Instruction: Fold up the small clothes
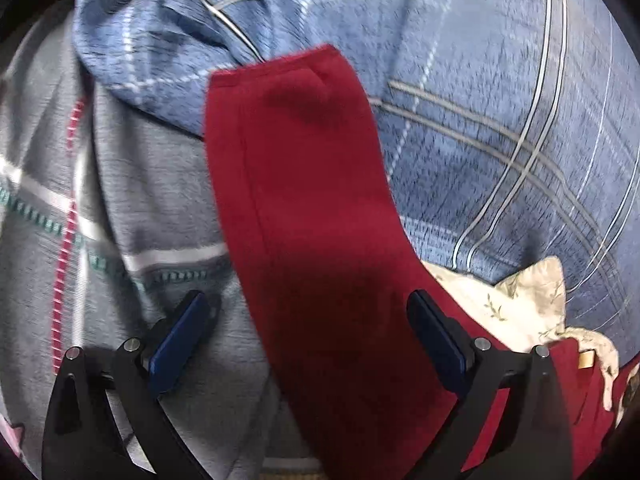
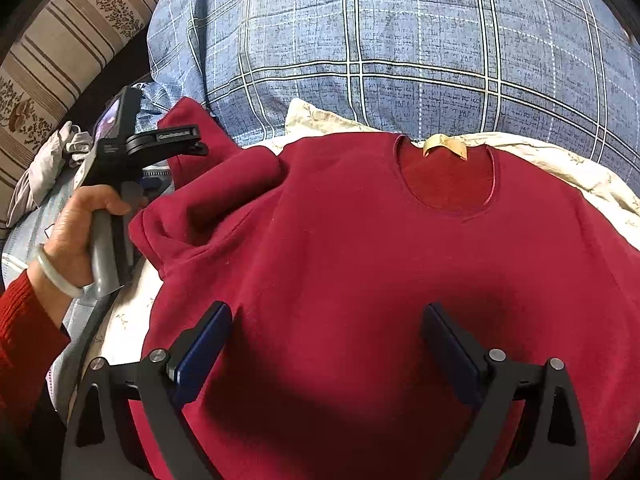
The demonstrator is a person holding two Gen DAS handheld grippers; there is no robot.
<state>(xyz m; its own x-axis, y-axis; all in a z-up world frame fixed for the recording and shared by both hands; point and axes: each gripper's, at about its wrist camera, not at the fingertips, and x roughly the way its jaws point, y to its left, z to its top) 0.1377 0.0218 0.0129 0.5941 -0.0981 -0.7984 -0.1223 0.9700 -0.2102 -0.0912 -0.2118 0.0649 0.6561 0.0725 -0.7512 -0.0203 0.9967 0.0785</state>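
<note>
A dark red long-sleeved top lies face up on a cream floral cloth, its round neck and yellow label at the far side. Its left sleeve stretches away over the bedding in the left wrist view. My left gripper is open and empty, its jaws straddling the sleeve above it; its body and the hand holding it show in the right wrist view. My right gripper is open and empty, hovering over the top's chest.
A blue plaid quilt lies behind the top. A grey plaid blanket lies to the left of the sleeve. A striped floral cushion and a crumpled grey cloth sit at the far left.
</note>
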